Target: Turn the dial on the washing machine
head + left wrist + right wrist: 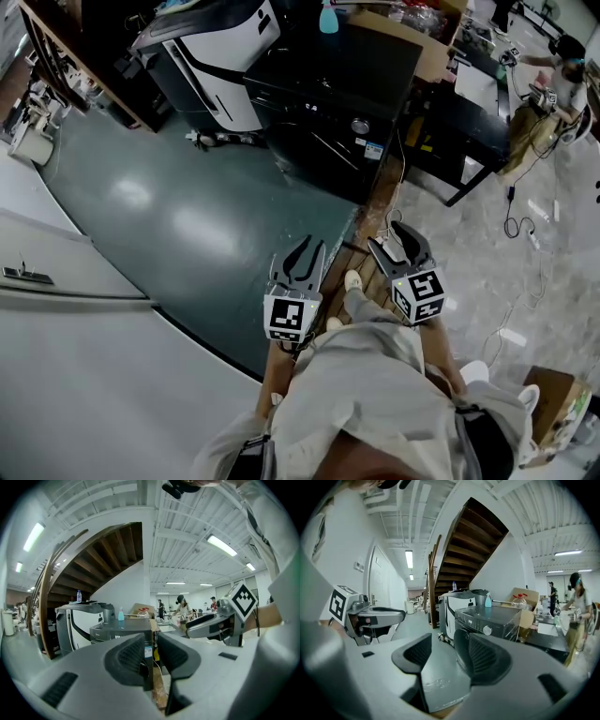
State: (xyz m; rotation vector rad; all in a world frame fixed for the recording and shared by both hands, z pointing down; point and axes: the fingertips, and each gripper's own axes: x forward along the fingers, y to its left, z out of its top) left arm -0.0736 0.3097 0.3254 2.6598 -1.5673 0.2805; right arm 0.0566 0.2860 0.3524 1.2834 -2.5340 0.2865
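Note:
The dark washing machine [347, 94] stands some way ahead across the floor, its round silver dial [360, 126] on the front panel. It also shows in the left gripper view [119, 630] and the right gripper view [487, 618], where the dial [487, 630] is clear. Both grippers are held close to the person's body, far short of the machine. My left gripper [302, 255] [150, 653] has its jaws a narrow gap apart, with nothing between them. A wider gap shows in my right gripper [405, 244] [443, 653], also empty.
A white and black appliance [216, 56] stands left of the washer, and a blue spray bottle [328, 17] sits on top of it. A black table [459, 141] and loose cables [520, 225] lie to the right. A person [562, 75] works at far right. A staircase [464, 541] rises behind.

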